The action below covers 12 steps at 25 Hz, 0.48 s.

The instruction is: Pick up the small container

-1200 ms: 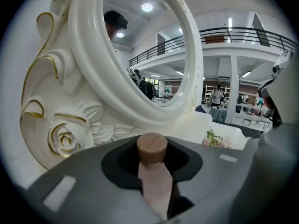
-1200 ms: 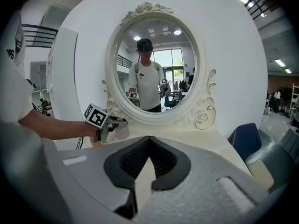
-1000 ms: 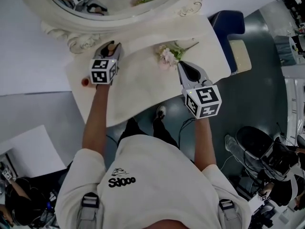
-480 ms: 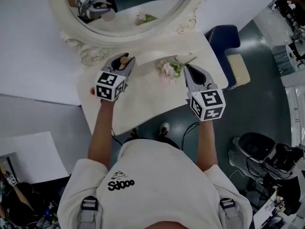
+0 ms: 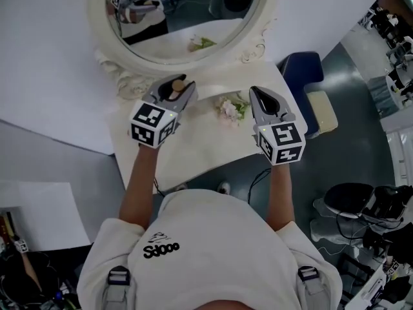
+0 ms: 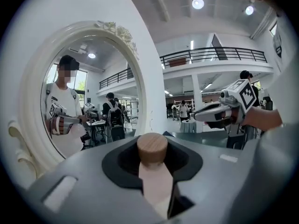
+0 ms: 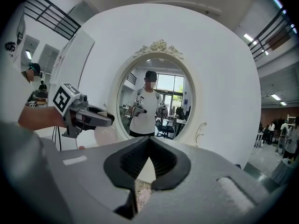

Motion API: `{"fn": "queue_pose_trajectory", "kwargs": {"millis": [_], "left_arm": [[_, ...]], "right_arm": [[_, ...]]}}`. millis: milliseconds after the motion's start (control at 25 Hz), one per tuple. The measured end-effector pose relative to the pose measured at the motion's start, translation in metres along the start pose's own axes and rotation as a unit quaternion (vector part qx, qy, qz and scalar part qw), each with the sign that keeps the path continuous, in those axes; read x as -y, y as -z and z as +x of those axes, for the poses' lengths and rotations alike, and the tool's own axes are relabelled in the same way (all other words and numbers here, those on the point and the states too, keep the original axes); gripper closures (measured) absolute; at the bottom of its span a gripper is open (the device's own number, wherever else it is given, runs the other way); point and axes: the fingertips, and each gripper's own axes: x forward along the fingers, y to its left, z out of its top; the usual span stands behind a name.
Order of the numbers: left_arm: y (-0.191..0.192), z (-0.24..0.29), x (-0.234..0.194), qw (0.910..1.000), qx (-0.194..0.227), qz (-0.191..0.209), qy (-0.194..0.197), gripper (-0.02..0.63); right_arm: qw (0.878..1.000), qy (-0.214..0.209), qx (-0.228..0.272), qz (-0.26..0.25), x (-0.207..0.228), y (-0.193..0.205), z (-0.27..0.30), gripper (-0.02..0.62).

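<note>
The small container [image 6: 155, 183] has a pale pink body and a round wooden cap [image 5: 177, 86]. My left gripper [image 6: 152, 157] is shut on it, cap pointing away along the jaws, and holds it off the white table [image 5: 193, 154] in front of the mirror's base. In the head view the left gripper [image 5: 176, 91] is at centre left. From the right gripper view, that left gripper [image 7: 88, 116] shows with the pink container [image 7: 105, 134] under its jaws. My right gripper [image 5: 257, 95] hovers at the right, shut with nothing in it [image 7: 148, 146].
A large oval mirror [image 5: 187, 18] in an ornate white frame stands at the table's back. A sprig of pink flowers [image 5: 229, 108] lies on the table between the grippers. A blue chair [image 5: 306, 70] stands off the table's right end.
The left gripper, still holding the container, has shifted right and nearer the mirror base. The right gripper has kept its place beside the flowers. The head view has tilted up over the mirror.
</note>
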Motion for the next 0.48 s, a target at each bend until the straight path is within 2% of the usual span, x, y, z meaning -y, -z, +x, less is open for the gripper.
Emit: {"fn": "queue_pose_trajectory", "kwargs": {"millis": [200, 480], "left_arm": [[-0.032, -0.018, 0.01, 0.9997, 0.018, 0.014, 0.01, 0.476], [-0.061, -0.029, 0.005, 0.9981, 0.053, 0.027, -0.013, 0.476]], "right_arm": [[1.0, -0.002, 0.011, -0.014, -0.008, -0.02, -0.005, 0.594], [0.999, -0.013, 0.018, -0.036, -0.015, -0.032, -0.007, 0.594]]}}
